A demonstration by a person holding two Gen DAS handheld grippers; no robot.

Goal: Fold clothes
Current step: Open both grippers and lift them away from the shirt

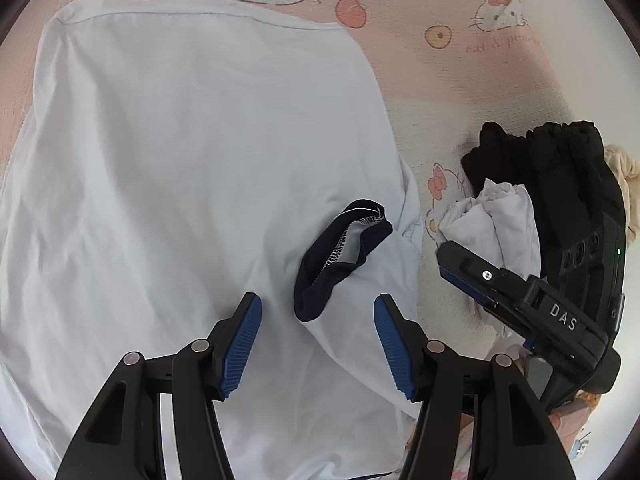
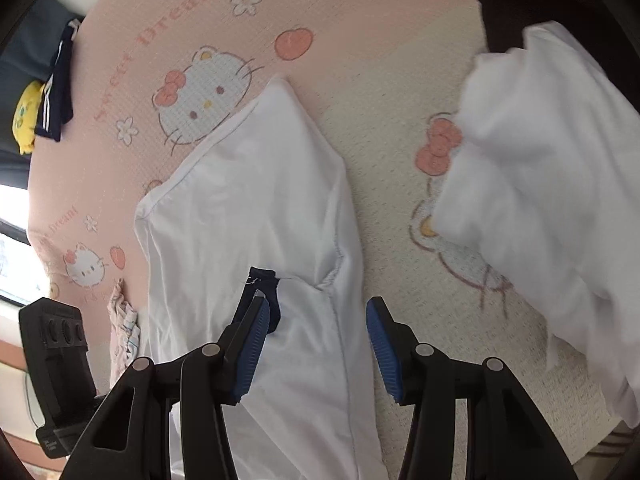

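Observation:
A white shirt (image 1: 180, 180) lies spread flat on the pink cartoon-cat bedsheet (image 1: 420, 8), with a navy sleeve cuff (image 1: 340, 256) folded onto it. My left gripper (image 1: 318, 308) hovers open just short of that cuff, and nothing is between its blue pads. In the right wrist view the same white shirt (image 2: 248, 200) runs away from me, and the navy cuff (image 2: 266, 284) shows by the left pad. My right gripper (image 2: 316, 316) stands open over the shirt's sleeve seam and holds nothing. One of its fingers (image 1: 472, 276) reaches in from the right in the left wrist view.
A pile of black clothing (image 1: 560, 168) with a crumpled white garment (image 1: 496, 220) sits to the right of the shirt. That white garment (image 2: 540, 160) fills the right of the right wrist view. A navy striped garment (image 2: 60, 92) and a yellow item (image 2: 26, 116) lie at the far left edge.

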